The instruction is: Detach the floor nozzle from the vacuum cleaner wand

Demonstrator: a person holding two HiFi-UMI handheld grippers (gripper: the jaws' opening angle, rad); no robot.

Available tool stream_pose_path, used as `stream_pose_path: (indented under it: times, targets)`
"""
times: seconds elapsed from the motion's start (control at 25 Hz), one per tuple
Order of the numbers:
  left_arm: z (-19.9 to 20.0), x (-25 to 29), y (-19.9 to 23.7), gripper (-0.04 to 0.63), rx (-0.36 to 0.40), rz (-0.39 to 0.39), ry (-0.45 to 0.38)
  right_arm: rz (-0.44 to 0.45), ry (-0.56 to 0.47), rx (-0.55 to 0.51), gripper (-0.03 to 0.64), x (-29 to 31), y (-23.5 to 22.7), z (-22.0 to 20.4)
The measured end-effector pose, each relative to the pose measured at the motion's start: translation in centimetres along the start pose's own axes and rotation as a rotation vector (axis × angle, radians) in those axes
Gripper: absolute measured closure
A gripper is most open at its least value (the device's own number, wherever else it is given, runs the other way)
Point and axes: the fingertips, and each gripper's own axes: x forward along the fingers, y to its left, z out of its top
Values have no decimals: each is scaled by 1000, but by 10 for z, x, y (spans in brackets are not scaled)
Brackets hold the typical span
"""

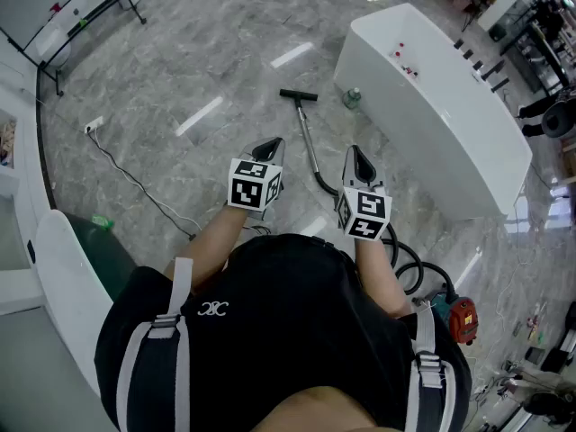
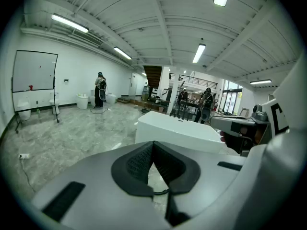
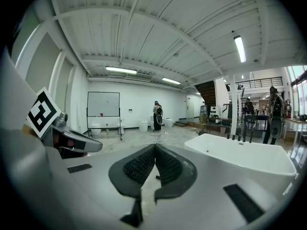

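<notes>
Grey marbled stone floor [image 1: 180,52] carries one vacuum cleaner, laid out ahead of the person. Its one flat black floor nozzle [image 1: 298,95] lies on the floor close to the near end of the single long white bathtub [image 1: 432,106]. It is joined to one thin silver metal wand [image 1: 309,142] that runs back towards the person. The wand gives way to one black ribbed hose [image 1: 407,264], which coils on the floor to the one teal and red vacuum body [image 1: 456,316] at the person's right side. One small pale green object [image 1: 352,97], too small to identify, stands just beside the tub, near the nozzle.

Two claws are held out side by side, each bearing one white cube with black square markers [image 1: 255,184]. The left claw [image 1: 270,142] has its two jaws pressed together with nothing between them; the left gripper view shows its ridged black pads [image 2: 139,164] meeting at the tip. The right claw [image 1: 354,151] is likewise closed and empty, its pads [image 3: 141,166] tip to tip. Seen from above, the wand passes between the two claws, nearer the right one. Neither claw touches it, and the nozzle lies well ahead of both.

One thin white cable [image 1: 135,180] trails across the floor on the left. One whiteboard on a black stand [image 2: 33,71] is near the far wall.
</notes>
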Motion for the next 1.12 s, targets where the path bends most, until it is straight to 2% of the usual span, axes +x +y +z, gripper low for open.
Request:
stream_pose_path:
  times: [0.2,0.36,0.44,0.56,0.64,0.8,1.0,1.12]
  targets:
    - [1,2,13,586,-7,-1,-3,21,-1,-19,603,9,18,1]
    - [-6,3,27,586,-46,-4,8,36,12,-30,604,22,31,-6]
    - [-6,6,35,586,-79,-12,14,39,9,-26,603,32,34,-4]
    - [-3,15,51,586,-172,-21,23,49,2,-19,603,48,36,0]
    - [-2,23,61,586,-195,-8,26,54,1,-14,603,58,33,-2]
    - [3,43,83,586,-170,26,37,52,0,2,603,90,25,-4]
    - [24,77,96,586,-51,28,57,38,-8,28,604,138,4,11]
    - [41,101,104,586,-14,35,59,54,-2,61,603,166,-7,17]
